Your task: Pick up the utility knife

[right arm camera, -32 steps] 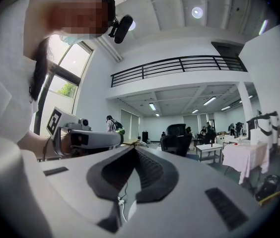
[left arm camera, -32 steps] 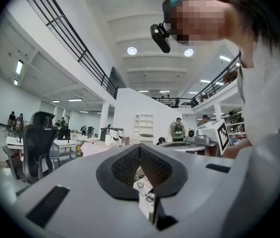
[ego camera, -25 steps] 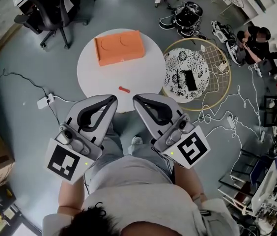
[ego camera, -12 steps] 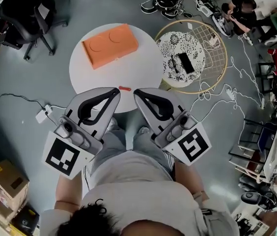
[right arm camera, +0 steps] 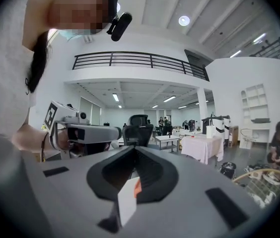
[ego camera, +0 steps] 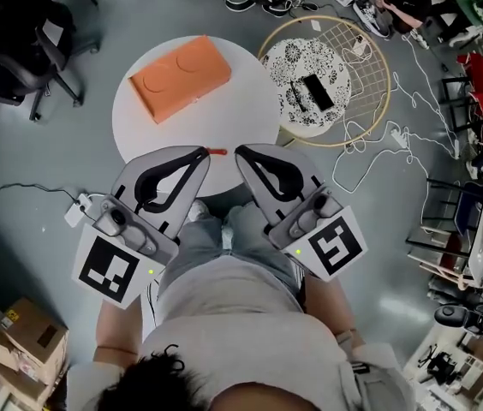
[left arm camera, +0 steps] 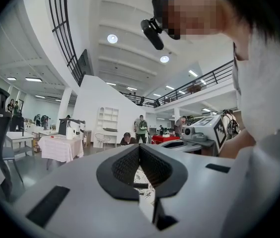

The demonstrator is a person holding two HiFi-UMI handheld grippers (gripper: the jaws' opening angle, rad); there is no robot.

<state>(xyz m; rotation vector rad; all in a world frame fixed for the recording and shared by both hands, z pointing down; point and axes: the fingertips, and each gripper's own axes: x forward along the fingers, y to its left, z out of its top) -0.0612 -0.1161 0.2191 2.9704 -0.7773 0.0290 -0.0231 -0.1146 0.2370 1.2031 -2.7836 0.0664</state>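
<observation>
The utility knife (ego camera: pixel 217 151) is a small red-orange piece near the front edge of the round white table (ego camera: pixel 250 118) in the head view. My left gripper (ego camera: pixel 205 150) is shut and empty, its tip just left of the knife and partly over it. My right gripper (ego camera: pixel 239 151) is also shut and empty, its tip just right of the knife. In the left gripper view the left gripper (left arm camera: pixel 140 145) shows its jaws meeting. In the right gripper view the right gripper (right arm camera: pixel 134 148) shows the same, with a bit of white and orange seen through the gap below.
An orange box (ego camera: pixel 180 77) lies on the table's far left. A gold wire ring with a patterned round top (ego camera: pixel 323 80) stands to the right. A black office chair (ego camera: pixel 10 41) is at far left. Cables and a power strip (ego camera: pixel 76 211) lie on the floor, with cardboard boxes (ego camera: pixel 27 349) at bottom left.
The table and knife have drawn closer to both grippers, so the knife now lies between their tips. Both grippers stay shut.
</observation>
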